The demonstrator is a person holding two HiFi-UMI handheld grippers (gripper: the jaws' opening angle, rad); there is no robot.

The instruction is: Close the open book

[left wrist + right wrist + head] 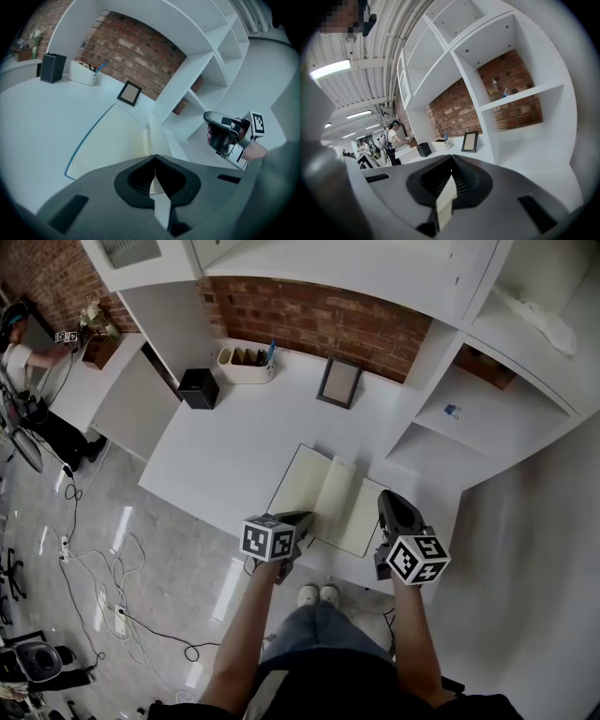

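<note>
The open book (328,493) lies flat on the white desk (234,442), near its front edge, cream pages up. In the left gripper view its left page (108,140) shows a thin blue cover edge. My left gripper (302,518) is at the book's near left corner, jaws shut (154,157); whether they pinch a page edge is hidden. My right gripper (388,499) hovers just off the book's right edge, apart from it, and shows in the left gripper view (220,133). Its jaws (451,158) meet with nothing of the book between them.
At the back of the desk stand a picture frame (338,382), a white pen tray (246,365) and a black box (199,388). A white shelf unit (487,418) walls the right side. Cables (94,568) lie on the floor; a person (17,357) stands far left.
</note>
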